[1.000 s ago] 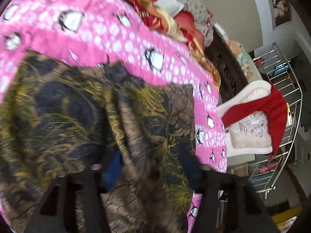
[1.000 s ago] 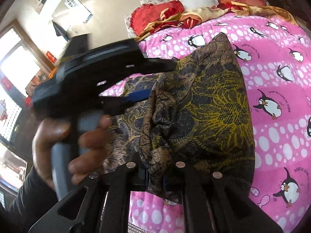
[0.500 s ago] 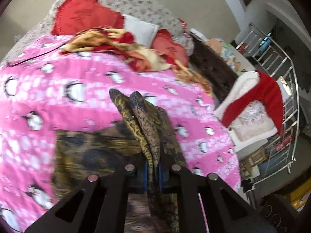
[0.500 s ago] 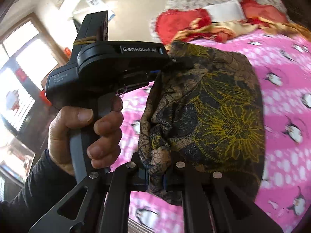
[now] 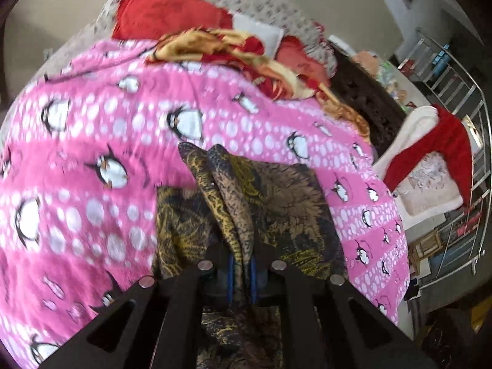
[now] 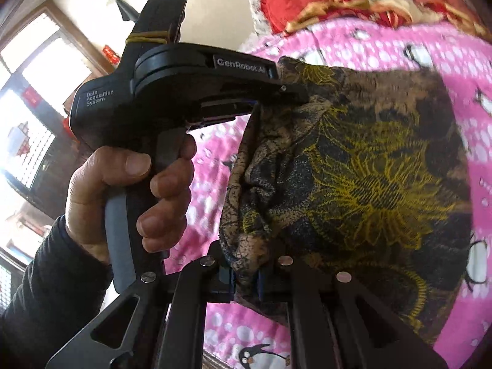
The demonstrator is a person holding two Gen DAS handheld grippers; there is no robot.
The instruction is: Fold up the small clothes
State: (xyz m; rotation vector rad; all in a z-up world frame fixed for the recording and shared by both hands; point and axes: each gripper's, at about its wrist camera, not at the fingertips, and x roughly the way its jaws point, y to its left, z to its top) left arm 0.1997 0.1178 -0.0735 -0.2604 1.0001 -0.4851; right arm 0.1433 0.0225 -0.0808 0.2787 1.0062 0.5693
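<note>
Garment: a dark brown cloth (image 6: 353, 166) printed with yellow flowers, lifted off the bed and stretched between both tools above a pink penguin blanket (image 5: 92, 153).
Left tool (image 5: 241, 276): clenched on a bunched fold of the cloth, its blue pads pressing the fabric from both sides; seen from the right wrist view, its tip bites the cloth's upper corner.
Right tool (image 6: 246, 279): clamped tight on a gathered lower edge of the same cloth, with fabric spilling out around its fingers.
Hand (image 6: 123, 190): a person's left hand grips the black handle of the left tool, with a dark sleeve (image 6: 46, 292) at the wrist.
Bed: red cushions (image 5: 166, 9) and a crumpled red-and-gold cloth (image 5: 246, 52) lie at the far end, beyond the blanket.
Bedside: a white-and-red garment (image 5: 430, 160) hangs over a metal rack (image 5: 479, 160) to the right of the bed.
Window: bright panes fill the left edge of the right wrist view.
Sharpness: both views are slightly blurred.
</note>
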